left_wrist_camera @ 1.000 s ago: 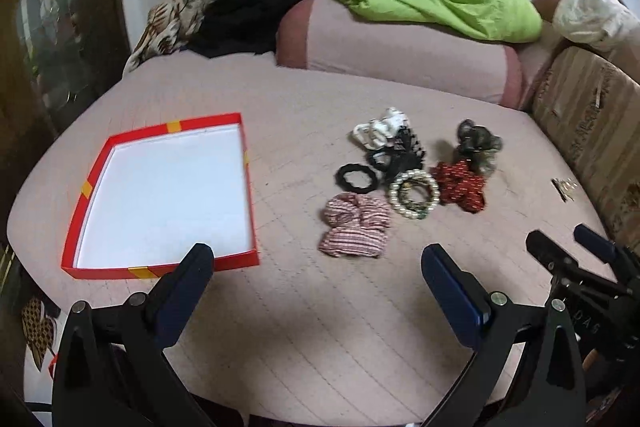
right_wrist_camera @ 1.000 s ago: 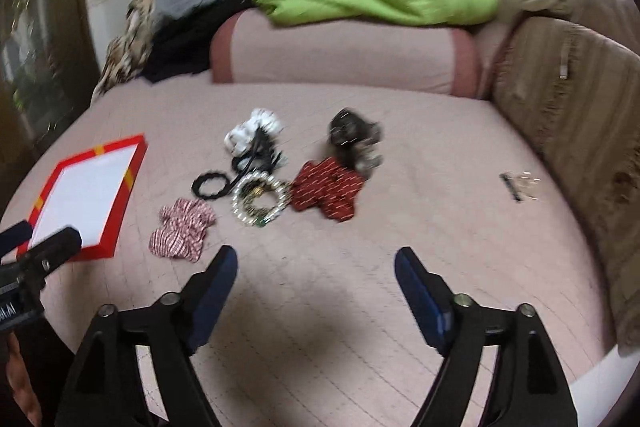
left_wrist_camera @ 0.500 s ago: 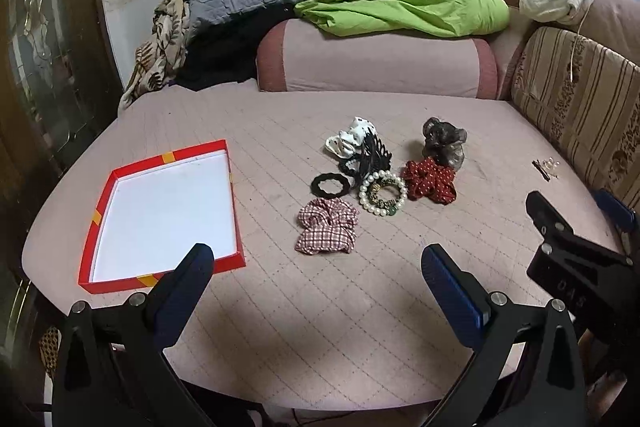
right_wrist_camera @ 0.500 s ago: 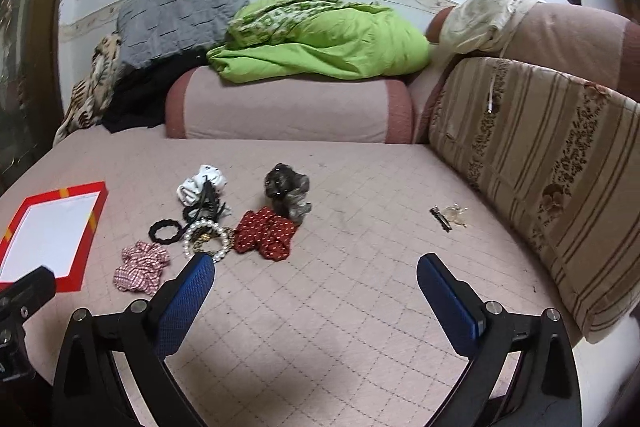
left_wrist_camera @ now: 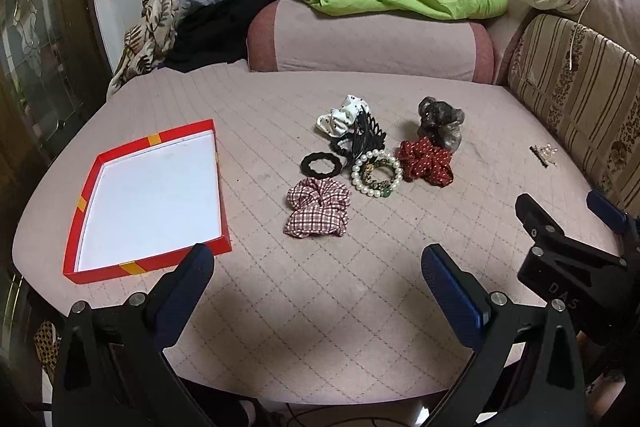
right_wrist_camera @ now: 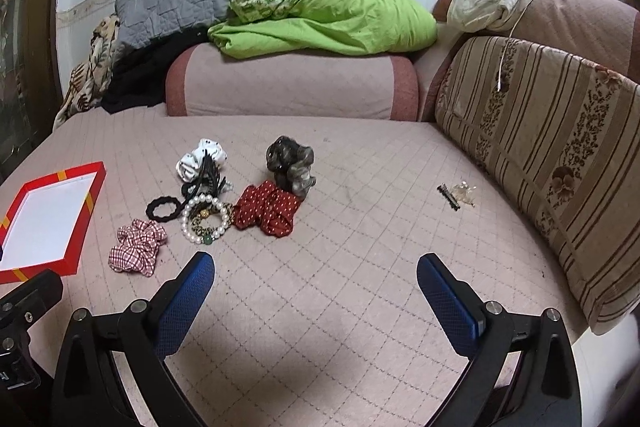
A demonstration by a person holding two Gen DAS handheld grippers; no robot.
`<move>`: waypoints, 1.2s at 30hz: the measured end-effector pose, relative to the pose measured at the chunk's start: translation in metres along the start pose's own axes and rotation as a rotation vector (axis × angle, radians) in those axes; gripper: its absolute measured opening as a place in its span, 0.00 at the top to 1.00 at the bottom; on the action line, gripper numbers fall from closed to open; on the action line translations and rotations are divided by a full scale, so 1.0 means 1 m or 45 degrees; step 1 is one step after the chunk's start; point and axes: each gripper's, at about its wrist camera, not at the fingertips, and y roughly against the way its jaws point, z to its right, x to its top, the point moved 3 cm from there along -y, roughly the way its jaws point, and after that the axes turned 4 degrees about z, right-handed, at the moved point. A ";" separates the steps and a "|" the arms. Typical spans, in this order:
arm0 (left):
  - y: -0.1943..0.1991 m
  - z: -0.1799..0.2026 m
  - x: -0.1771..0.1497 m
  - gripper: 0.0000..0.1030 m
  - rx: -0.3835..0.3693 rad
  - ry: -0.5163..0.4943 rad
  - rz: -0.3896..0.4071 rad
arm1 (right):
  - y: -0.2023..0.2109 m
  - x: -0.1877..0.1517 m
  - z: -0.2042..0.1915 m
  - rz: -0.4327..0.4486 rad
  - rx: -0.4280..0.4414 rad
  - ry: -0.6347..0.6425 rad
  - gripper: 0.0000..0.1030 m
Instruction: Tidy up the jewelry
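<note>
Hovering over the pink quilted cushion (left_wrist_camera: 320, 307), left gripper (left_wrist_camera: 316, 291) has its jaws spread wide with nothing between the blue pads. Right gripper (right_wrist_camera: 316, 291) is the same; its jaws have just been opening and nothing sits between them.

Jewelry and hair pieces sit in one tight cluster mid-cushion, at 12 o'clock from the left gripper and 11 o'clock from the right:
- pearl bracelet (left_wrist_camera: 376, 173): white beads, one green bead at the near edge, a gold patterned band inside the ring
- red-and-white checked scrunchie (left_wrist_camera: 318, 213), nearest item, just beside the pearls at their 7 o'clock
- black hair tie (left_wrist_camera: 321, 164), thin wavy ring, touching the pearls' left side
- red polka-dot scrunchie (left_wrist_camera: 426, 163), touching the pearls at 3 o'clock
- grey sheer scrunchie (left_wrist_camera: 440, 121) behind the red one
- black claw clip (left_wrist_camera: 366, 135) resting against a white dotted scrunchie (left_wrist_camera: 340, 115) at the back

Red tray (left_wrist_camera: 148, 139), shallow with a white floor and yellow tape marks, lies well apart at 9 o'clock of the cluster. Small hair pin with a clear ornament (right_wrist_camera: 458, 193) lies alone near the striped cushion (right_wrist_camera: 560, 155).
</note>
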 end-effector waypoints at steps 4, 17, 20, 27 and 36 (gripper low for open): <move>-0.006 -0.007 -0.001 0.00 0.002 0.022 -0.017 | -0.005 -0.003 0.000 -0.041 0.020 -0.012 0.00; -0.016 -0.014 -0.003 0.00 0.010 0.039 -0.039 | -0.013 -0.009 -0.006 -0.097 0.036 -0.008 0.00; -0.018 -0.015 -0.003 0.00 0.013 0.038 -0.045 | -0.014 -0.010 -0.008 -0.105 0.040 -0.002 0.00; -0.025 -0.022 -0.006 0.00 0.028 0.055 -0.064 | -0.016 -0.013 -0.010 -0.117 0.047 0.003 0.00; -0.032 -0.040 -0.002 0.00 0.036 0.075 -0.070 | -0.019 -0.015 -0.011 -0.136 0.056 0.010 0.00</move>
